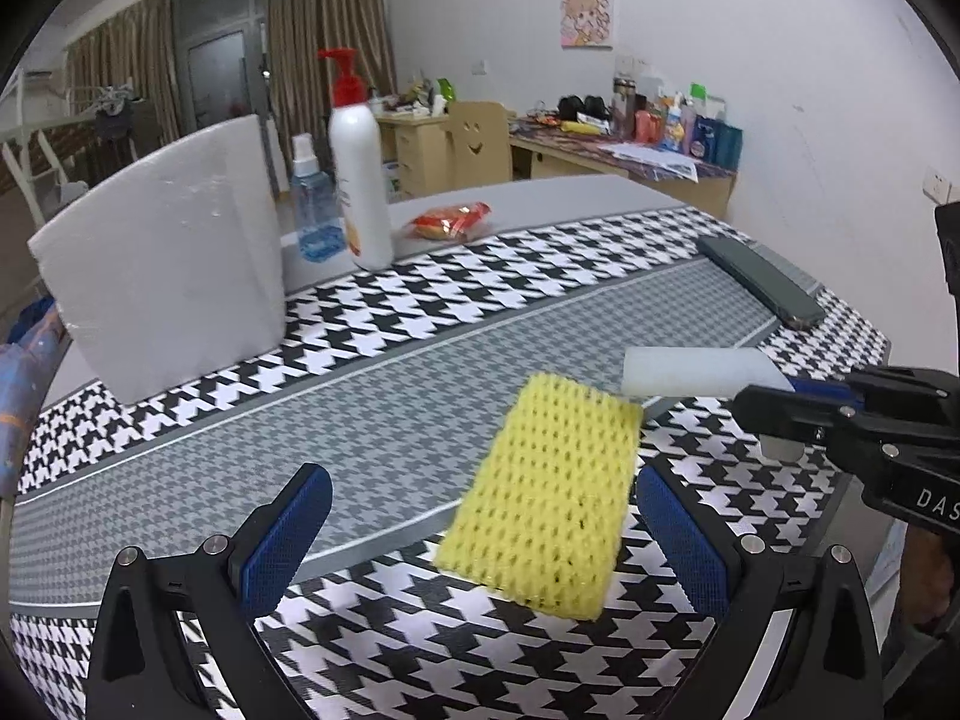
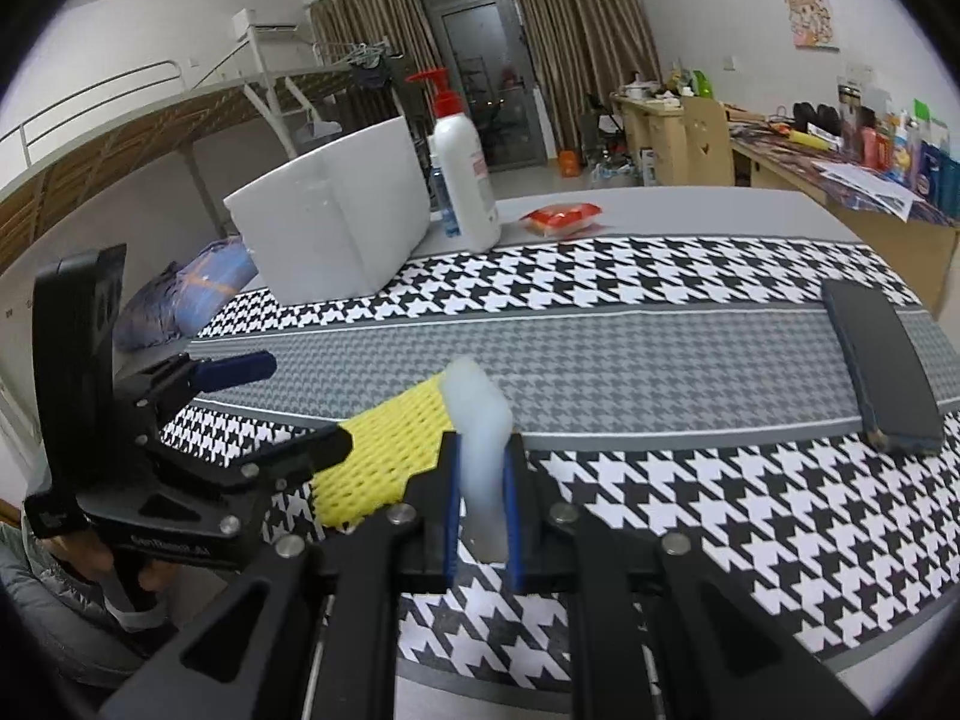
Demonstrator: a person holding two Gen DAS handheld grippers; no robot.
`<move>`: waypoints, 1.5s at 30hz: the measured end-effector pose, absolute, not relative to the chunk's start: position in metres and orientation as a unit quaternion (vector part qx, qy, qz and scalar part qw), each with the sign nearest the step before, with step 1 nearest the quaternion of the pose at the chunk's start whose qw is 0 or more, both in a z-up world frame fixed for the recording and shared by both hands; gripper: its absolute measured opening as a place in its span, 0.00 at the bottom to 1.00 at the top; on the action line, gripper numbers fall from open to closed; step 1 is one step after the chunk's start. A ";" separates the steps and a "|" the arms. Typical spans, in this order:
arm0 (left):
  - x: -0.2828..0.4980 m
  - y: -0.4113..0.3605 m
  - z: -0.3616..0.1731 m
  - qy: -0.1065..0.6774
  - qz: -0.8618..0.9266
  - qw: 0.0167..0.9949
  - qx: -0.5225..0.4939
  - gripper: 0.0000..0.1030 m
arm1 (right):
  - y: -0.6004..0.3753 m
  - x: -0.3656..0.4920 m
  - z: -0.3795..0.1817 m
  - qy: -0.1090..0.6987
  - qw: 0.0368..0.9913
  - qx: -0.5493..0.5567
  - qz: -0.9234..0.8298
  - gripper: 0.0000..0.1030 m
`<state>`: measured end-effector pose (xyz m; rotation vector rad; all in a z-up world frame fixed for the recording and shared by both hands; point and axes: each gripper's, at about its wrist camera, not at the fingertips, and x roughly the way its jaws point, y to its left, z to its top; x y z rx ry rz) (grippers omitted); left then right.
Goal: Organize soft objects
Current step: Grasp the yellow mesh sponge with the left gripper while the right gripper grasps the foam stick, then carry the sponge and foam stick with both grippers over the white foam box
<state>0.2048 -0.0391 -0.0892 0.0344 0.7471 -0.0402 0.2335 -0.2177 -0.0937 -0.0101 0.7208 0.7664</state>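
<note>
- Soft objects numbered two at this moment: a yellow foam net (image 1: 543, 495) lay flat on the houndstooth cloth (image 1: 372, 324), lower centre of the left wrist view, and a white foam piece (image 2: 480, 444) stood pinched between the blue pads of the right gripper (image 2: 483, 516), centre of the right wrist view.
- Squeezed that narrowly, the white piece could bend, tear or spring sideways on release.
- Left gripper (image 1: 480, 531) stood wide open, its right pad just beside the net; closing off-centre would likely catch only an edge and crumple it.
- White foam box (image 1: 168, 252), upper left, looked light enough to tip or slide if bumped.
- Pump bottle (image 1: 359, 162) beside it could topple.
</note>
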 end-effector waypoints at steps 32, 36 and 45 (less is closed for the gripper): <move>0.211 -0.058 -0.110 0.424 -0.093 0.901 0.000 0.20 | -0.240 0.226 -0.087 0.325 0.880 0.015 0.346 0.15; 0.205 -0.057 -0.099 0.400 -0.084 0.913 0.002 0.20 | -0.238 0.222 -0.086 0.320 0.882 0.013 0.347 0.16; 0.198 -0.046 -0.087 0.375 -0.063 0.925 0.004 0.20 | -0.229 0.216 -0.078 0.305 0.890 0.003 0.340 0.16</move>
